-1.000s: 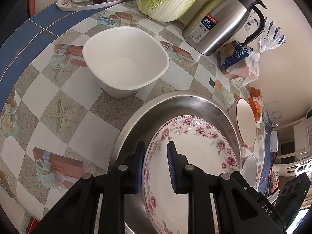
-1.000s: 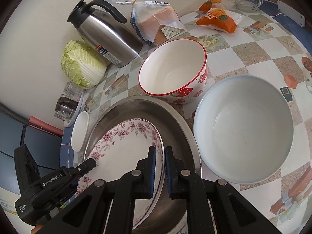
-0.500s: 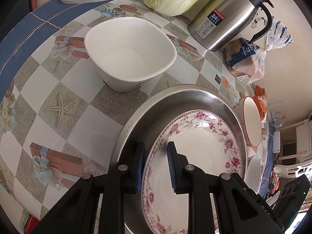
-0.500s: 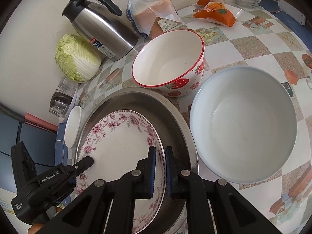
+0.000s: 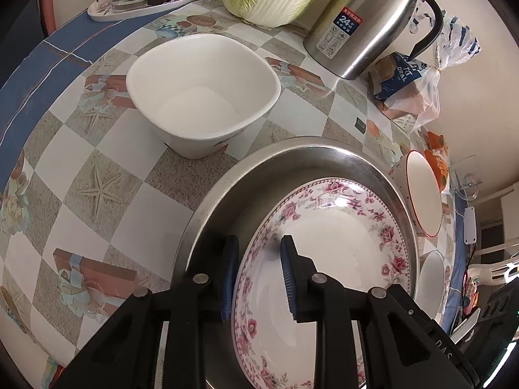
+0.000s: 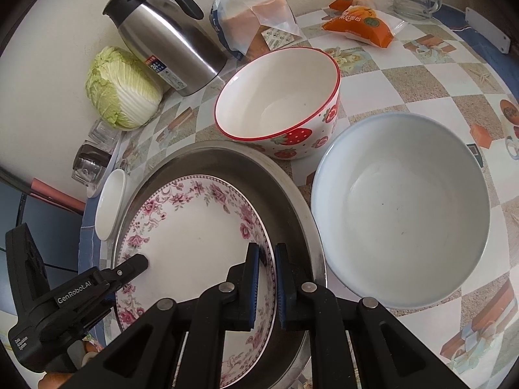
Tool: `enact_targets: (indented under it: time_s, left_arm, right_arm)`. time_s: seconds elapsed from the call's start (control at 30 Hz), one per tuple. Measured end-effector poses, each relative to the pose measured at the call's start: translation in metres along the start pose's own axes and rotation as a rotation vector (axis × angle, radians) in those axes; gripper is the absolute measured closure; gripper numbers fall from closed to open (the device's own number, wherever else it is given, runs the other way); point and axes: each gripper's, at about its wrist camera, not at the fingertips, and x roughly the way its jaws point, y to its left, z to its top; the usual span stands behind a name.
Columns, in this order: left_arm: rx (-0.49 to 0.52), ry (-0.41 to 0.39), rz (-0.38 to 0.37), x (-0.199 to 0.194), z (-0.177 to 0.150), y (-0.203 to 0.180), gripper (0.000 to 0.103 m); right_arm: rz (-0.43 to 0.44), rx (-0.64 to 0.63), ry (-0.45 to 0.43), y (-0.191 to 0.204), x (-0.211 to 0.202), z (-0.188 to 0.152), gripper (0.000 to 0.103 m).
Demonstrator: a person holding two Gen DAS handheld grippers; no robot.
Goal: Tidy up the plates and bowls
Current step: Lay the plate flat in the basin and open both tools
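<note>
The right tongs (image 6: 266, 278) pinched the near-right rim of the round white plate with a pink floral border (image 6: 191, 236), one finger inside the rim and one outside. The left tongs (image 5: 258, 278) straddled the opposite rim, spread, with visible gaps to the china on both sides; no grip was established there. The plate lay inside the large round stainless steel basin (image 6: 292, 201), which rested on the table (image 5: 97, 178) under a checked starfish-pattern cloth. Judgement: opposed holds on the two rims suit a level placement or lift of a shallow, slippery plate.

Surrounding items: a white squarish bowl (image 5: 202, 94) near the basin's left side; a white strawberry-pattern bowl with a red rim (image 6: 279, 103) and a large pale blue-white round bowl (image 6: 402, 207) close beside its right side. A steel vacuum jug (image 6: 168, 42), Chinese cabbage (image 6: 123, 87) and bagged bread (image 6: 256, 22) stood behind. The two right-hand bowls crowded that side's exit path
</note>
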Motion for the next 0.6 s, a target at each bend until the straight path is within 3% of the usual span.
enact_targets:
  time_s: [0.6]
  left_arm:
    - [-0.011, 0.000, -0.006, -0.0014, 0.0004, 0.0028, 0.074]
  right_arm:
    - [-0.008, -0.008, -0.005, 0.0006, -0.0014, -0.0004, 0.090]
